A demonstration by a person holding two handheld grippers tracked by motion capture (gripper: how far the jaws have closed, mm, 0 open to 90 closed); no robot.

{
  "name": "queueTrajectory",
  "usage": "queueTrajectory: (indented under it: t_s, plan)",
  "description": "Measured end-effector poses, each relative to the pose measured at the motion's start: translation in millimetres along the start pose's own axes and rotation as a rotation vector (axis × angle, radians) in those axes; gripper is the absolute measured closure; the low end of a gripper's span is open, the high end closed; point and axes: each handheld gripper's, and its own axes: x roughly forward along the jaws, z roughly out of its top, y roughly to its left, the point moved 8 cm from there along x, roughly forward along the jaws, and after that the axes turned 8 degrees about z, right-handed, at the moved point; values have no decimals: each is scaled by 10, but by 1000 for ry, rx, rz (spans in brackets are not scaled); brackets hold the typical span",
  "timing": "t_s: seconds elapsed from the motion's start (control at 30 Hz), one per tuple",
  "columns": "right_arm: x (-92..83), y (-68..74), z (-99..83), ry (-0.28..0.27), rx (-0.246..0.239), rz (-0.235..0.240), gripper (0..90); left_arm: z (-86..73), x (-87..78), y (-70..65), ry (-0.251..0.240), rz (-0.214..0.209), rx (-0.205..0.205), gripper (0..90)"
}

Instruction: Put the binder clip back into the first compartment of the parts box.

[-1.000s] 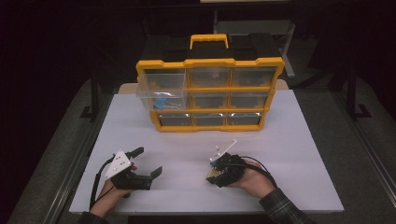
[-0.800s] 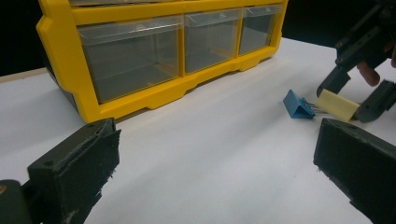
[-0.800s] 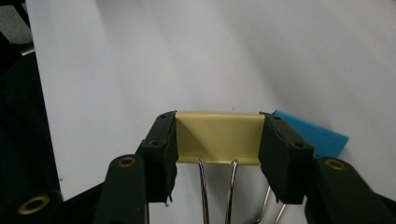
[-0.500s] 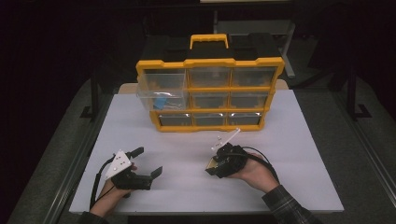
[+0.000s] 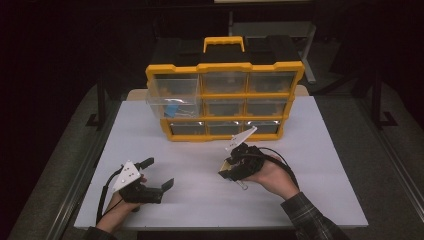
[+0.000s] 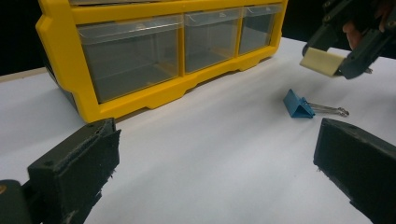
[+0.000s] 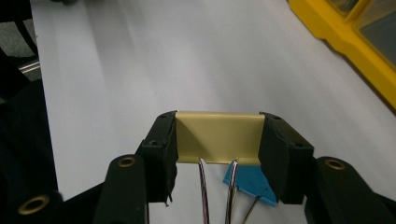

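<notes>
My right gripper [image 7: 218, 140] is shut on a cream binder clip [image 7: 218, 135], pads pressing its two ends, its wire handles pointing back at the camera. It hangs a little above the white table [image 5: 310, 165], in front of the yellow drawer organizer [image 5: 225, 67]. A blue binder clip [image 7: 250, 184] lies on the table just beneath it. In the left gripper view the blue binder clip [image 6: 297, 104] lies flat and the cream binder clip [image 6: 321, 62] hovers above it in the right gripper [image 6: 334, 58]. My left gripper [image 5: 157, 173] rests open and empty at the front left.
The organizer's top-left drawer [image 5: 172, 97] is pulled out, with a blue item [image 5: 173, 108] inside. Its other clear drawers are pushed in. The organizer's bottom row [image 6: 135, 60] faces the left gripper. Dark floor surrounds the table.
My right gripper has risen slightly with the cream clip in it, drifting a little towards the left. The left gripper has stayed where it was.
</notes>
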Motion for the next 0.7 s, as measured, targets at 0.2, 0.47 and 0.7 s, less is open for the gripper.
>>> queueTrajectory:
  t_s: [0.2,0.47,0.7]
  plan:
    - [-45,-26,100,-19,18,18,490,1,0,-5,-1,-1,-2,1]
    - [-130,-78,218,-27,3,18,491,0,0,-7,0,-4,0,2]
    - [-219,-101,311,-41,3,21,491,4,3,-6,-3,-4,8,1]
